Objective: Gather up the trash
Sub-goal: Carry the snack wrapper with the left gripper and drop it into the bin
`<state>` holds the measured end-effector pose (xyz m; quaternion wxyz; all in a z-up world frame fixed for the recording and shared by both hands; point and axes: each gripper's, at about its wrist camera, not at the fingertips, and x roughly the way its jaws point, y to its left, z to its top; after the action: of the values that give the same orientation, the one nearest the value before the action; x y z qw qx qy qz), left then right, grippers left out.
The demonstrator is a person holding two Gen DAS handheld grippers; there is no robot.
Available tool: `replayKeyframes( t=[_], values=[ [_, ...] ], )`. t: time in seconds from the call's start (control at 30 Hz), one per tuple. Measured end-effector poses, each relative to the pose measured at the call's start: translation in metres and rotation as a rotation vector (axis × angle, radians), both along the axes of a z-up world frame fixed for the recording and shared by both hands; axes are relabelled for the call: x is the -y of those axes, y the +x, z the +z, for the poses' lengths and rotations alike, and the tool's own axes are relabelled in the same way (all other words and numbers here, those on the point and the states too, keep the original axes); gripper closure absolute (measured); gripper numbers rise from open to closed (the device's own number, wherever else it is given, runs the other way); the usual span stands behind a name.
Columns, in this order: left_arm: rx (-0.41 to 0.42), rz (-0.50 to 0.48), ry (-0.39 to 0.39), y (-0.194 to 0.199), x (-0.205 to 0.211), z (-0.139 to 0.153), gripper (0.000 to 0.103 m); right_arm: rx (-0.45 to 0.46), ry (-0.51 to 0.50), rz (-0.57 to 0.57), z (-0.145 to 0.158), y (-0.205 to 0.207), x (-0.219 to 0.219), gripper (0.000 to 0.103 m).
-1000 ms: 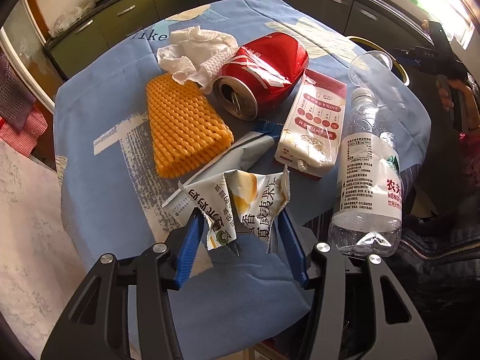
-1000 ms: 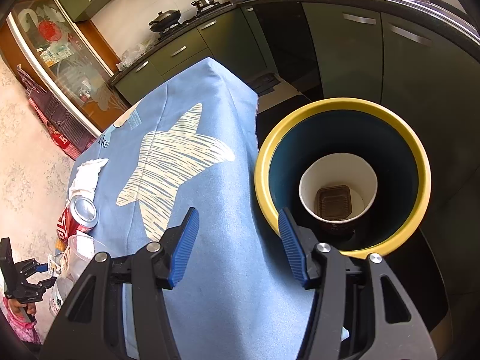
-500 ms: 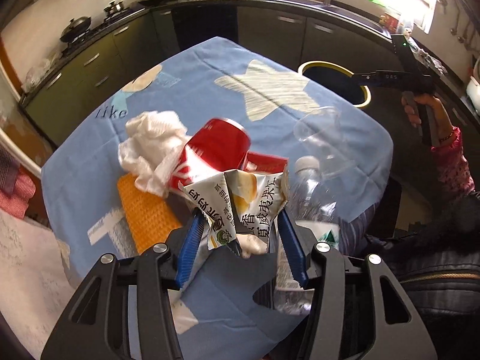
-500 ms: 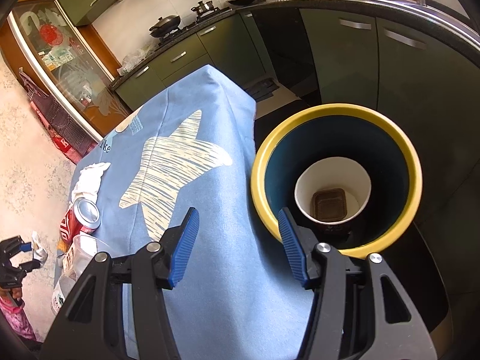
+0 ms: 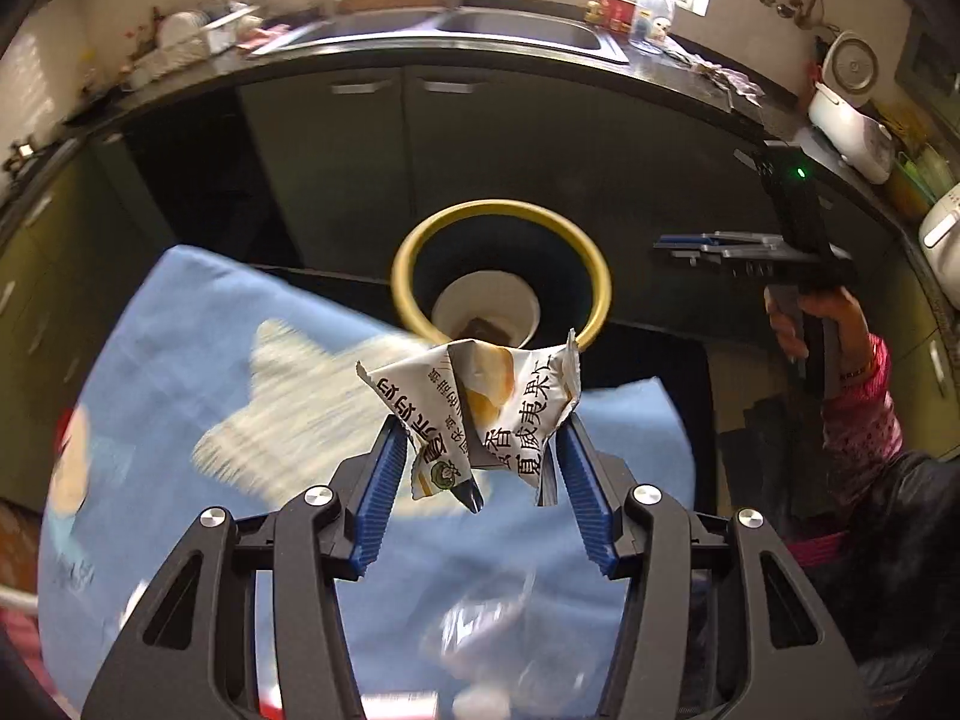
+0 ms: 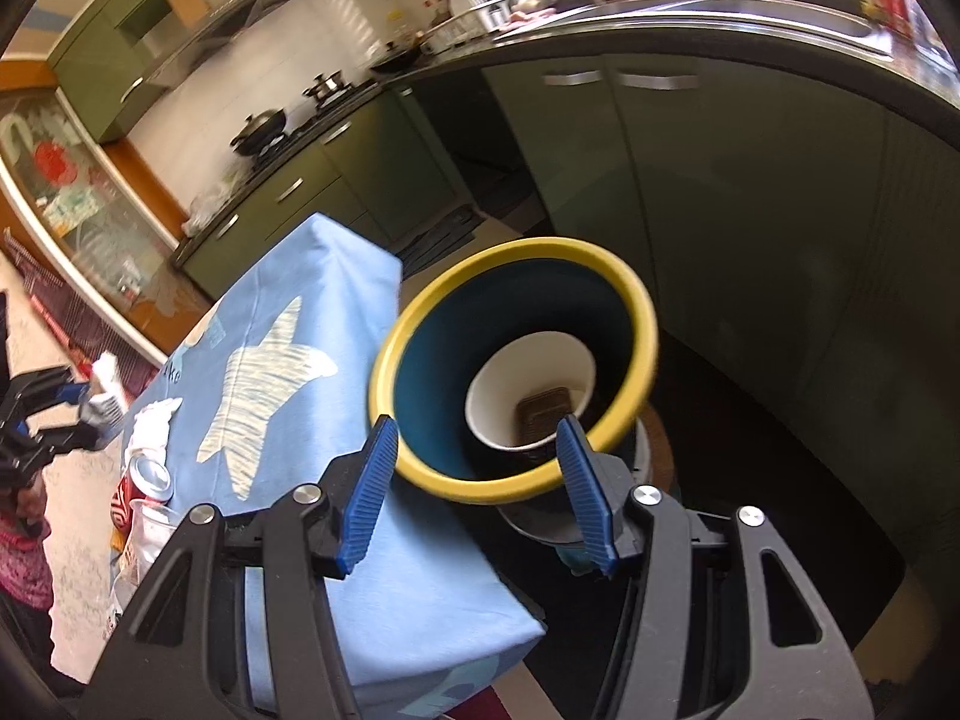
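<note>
I am holding a crumpled snack wrapper (image 5: 480,414) in my left gripper (image 5: 480,468), its blue-padded fingers (image 5: 384,480) pinching the foil from both sides so that the packet is standing up between them, white and orange with black printed characters. The wrapper is hanging in the air above the blue tablecloth (image 5: 180,360), the one with the pale star print, and just beyond it the yellow-rimmed bin (image 5: 420,234) is sitting on the floor beside the table's far edge, in front of the dark green cabinets (image 5: 480,138). A white paper cup (image 5: 456,306) with something brown in its bottom is lying inside the bin. My right gripper (image 6: 477,474) is hovering over that same bin (image 6: 414,324), its fingers (image 6: 375,480) spread wide with nothing between them, and from the left wrist view I am seeing it (image 5: 720,243) off to the right of the bin, held by a hand in a pink sleeve. On the right wrist view the rest of the trash is waiting at the far end of the table: a red can (image 6: 141,483), a clear plastic cup (image 6: 150,525) next to it, and a white crumpled tissue (image 6: 153,426) a little further along, while the left gripper (image 6: 66,414) with its wrapper is showing, blurred, at the frame's left edge
</note>
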<state>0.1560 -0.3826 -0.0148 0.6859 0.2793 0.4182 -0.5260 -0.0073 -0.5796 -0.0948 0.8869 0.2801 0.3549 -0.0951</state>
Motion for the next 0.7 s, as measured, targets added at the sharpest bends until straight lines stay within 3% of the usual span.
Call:
replayKeyframes(
  t=[0.17, 0.37, 0.5, 0.57, 0.7],
  values=[
    [-0.033, -0.054, 0.068, 0.031, 0.097, -0.037, 0.047, -0.012, 0.027, -0.058, -0.011, -0.017, 0.022, 0.05],
    [-0.028, -0.042, 0.114, 0.05, 0.161, -0.074, 0.04, -0.021, 0.05, -0.078, -0.018, -0.022, 0.03, 0.047],
    [-0.06, -0.014, 0.055, 0.053, 0.159, -0.061, 0.037, -0.022, 0.045, -0.065, -0.018, -0.019, 0.03, 0.047],
    [-0.061, -0.011, 0.02, 0.052, 0.143, -0.048, 0.026, -0.024, 0.042, -0.059, -0.018, -0.016, 0.029, 0.047],
    [-0.09, -0.007, -0.055, 0.053, 0.148, -0.027, 0.024, -0.016, 0.038, -0.055, -0.012, -0.007, 0.025, 0.047]
  ],
)
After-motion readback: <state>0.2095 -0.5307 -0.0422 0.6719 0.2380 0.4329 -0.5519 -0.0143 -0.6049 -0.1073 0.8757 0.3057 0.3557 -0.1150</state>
